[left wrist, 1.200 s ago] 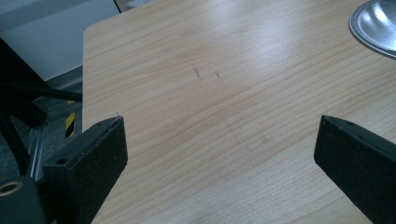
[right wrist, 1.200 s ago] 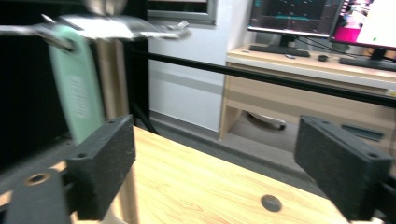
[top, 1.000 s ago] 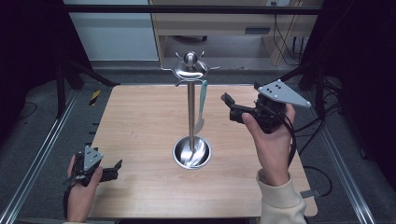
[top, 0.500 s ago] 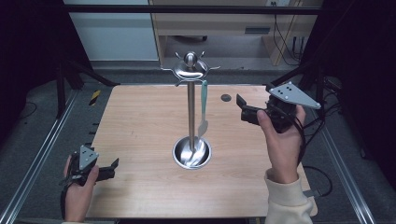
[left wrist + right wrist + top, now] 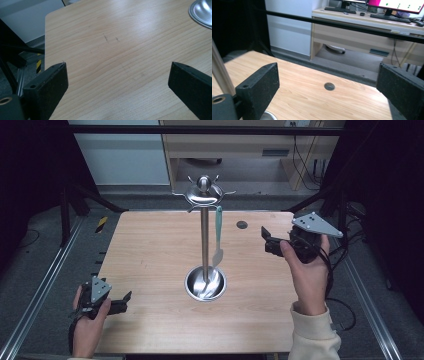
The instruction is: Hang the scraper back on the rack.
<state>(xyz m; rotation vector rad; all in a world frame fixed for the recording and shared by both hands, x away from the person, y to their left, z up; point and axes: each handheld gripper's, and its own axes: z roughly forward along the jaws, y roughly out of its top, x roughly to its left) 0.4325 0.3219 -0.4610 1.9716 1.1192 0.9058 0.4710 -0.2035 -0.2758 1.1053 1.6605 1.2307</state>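
Note:
A steel utensil stand (image 5: 204,235) rises from a round dish base (image 5: 205,284) at the table's middle, with a hooked crown on top. A pale green spatula (image 5: 218,236) hangs from one hook, its blade close to the pole. My right gripper (image 5: 265,240) is held in the air right of the stand, open and empty, its jaws wide apart in the right gripper view (image 5: 327,82). My left gripper (image 5: 126,301) rests low near the table's front left corner, open with nothing between the jaws (image 5: 117,75). The base's rim (image 5: 200,12) shows at the left gripper view's top right.
A small dark hole (image 5: 242,225) marks the wooden table (image 5: 150,245) behind the right gripper, also seen as a hole (image 5: 329,86) ahead of its jaws. A black bar (image 5: 342,25) and a desk (image 5: 367,22) stand beyond the far edge. Metal rails (image 5: 45,285) flank the table.
The right gripper has drawn back to the right, away from the stand, and lowered a little. The left gripper has slid slightly toward the front left corner.

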